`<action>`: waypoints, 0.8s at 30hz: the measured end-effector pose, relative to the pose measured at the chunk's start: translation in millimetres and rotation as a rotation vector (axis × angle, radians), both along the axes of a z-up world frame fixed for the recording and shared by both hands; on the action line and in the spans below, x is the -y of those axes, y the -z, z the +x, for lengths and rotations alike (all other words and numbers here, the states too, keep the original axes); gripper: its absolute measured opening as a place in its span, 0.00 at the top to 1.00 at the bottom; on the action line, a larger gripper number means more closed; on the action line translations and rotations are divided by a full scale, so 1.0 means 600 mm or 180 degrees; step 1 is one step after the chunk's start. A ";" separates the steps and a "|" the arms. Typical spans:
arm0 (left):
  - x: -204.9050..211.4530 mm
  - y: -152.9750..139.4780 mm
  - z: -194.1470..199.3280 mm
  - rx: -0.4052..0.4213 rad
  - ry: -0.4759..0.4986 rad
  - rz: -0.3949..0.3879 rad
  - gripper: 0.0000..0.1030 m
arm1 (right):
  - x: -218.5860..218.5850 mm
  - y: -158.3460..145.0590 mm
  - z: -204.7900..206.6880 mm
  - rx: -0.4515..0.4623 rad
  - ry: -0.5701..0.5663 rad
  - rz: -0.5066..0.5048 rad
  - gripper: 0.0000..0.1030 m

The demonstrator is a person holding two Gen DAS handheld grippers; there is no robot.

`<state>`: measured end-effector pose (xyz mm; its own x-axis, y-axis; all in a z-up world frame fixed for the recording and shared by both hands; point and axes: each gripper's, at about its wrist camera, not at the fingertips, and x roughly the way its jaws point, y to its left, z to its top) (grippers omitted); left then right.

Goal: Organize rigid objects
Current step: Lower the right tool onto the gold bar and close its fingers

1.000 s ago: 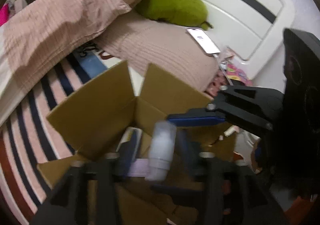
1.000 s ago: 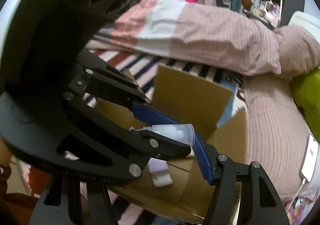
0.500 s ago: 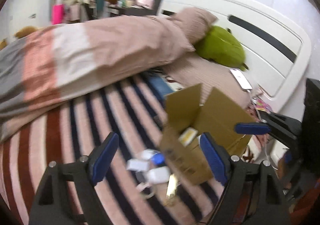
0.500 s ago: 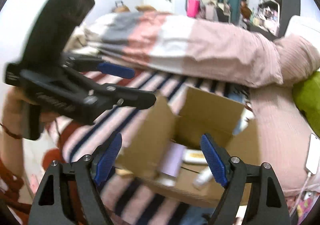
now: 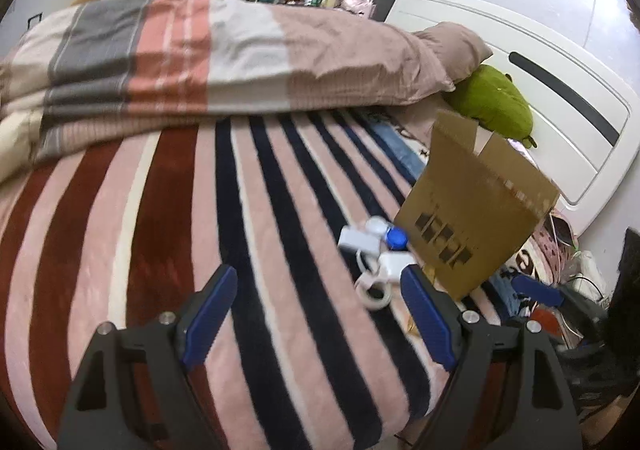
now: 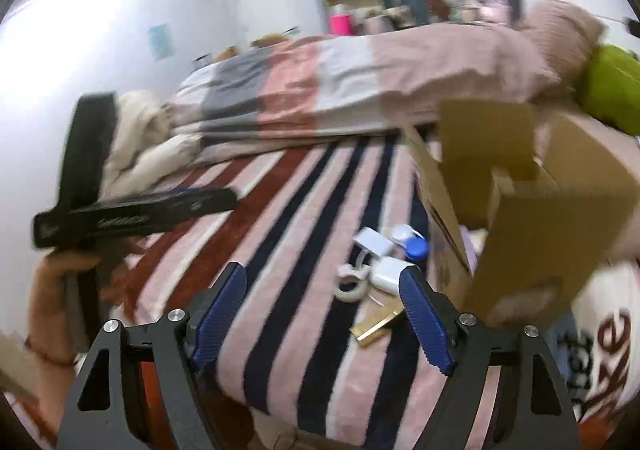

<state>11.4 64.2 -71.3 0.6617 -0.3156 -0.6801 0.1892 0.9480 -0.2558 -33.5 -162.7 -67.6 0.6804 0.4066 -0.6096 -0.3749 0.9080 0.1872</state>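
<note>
An open cardboard box [image 5: 472, 210] stands on the striped blanket; it also shows in the right wrist view [image 6: 536, 218]. Beside it lie small rigid items: a white adapter [image 5: 358, 241], a blue cap [image 5: 397, 239], a white charger block [image 5: 394, 265], a tape ring [image 5: 374, 292]. The right wrist view shows the adapter [image 6: 374, 242], blue cap [image 6: 416, 249], charger block [image 6: 388, 274], tape ring [image 6: 351, 287] and a gold flat piece [image 6: 376, 324]. My left gripper [image 5: 318, 318] is open and empty, short of the items. My right gripper [image 6: 322, 314] is open and empty, just short of the tape ring.
A folded duvet [image 5: 224, 62] lies across the bed behind. A green plush [image 5: 494, 102] sits by the white headboard [image 5: 560, 106]. The left gripper held by a hand [image 6: 132, 210] shows at the left of the right wrist view. Cables and clutter [image 5: 568, 250] lie past the bed edge.
A white bottle held over the box a second ago has been let go. Both grippers have opened and pulled back from the box toward the loose items on the blanket.
</note>
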 end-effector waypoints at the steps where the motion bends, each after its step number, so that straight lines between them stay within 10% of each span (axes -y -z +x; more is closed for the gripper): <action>1: -0.003 0.010 -0.003 -0.0033 -0.0005 -0.0017 0.21 | -0.003 0.016 0.000 -0.0045 0.0050 -0.0024 0.28; 13: -0.024 0.052 -0.036 -0.0188 -0.0067 -0.0052 0.21 | -0.017 0.171 0.102 -0.0700 0.0862 -0.0132 0.73; 19: -0.029 0.048 -0.033 -0.0146 -0.0043 -0.0083 0.21 | -0.008 0.155 0.067 -0.0727 0.0586 -0.0180 0.98; 24: -0.024 0.036 -0.034 -0.0090 0.0029 -0.0100 0.21 | -0.002 0.151 0.059 -0.0904 0.0512 -0.0396 0.98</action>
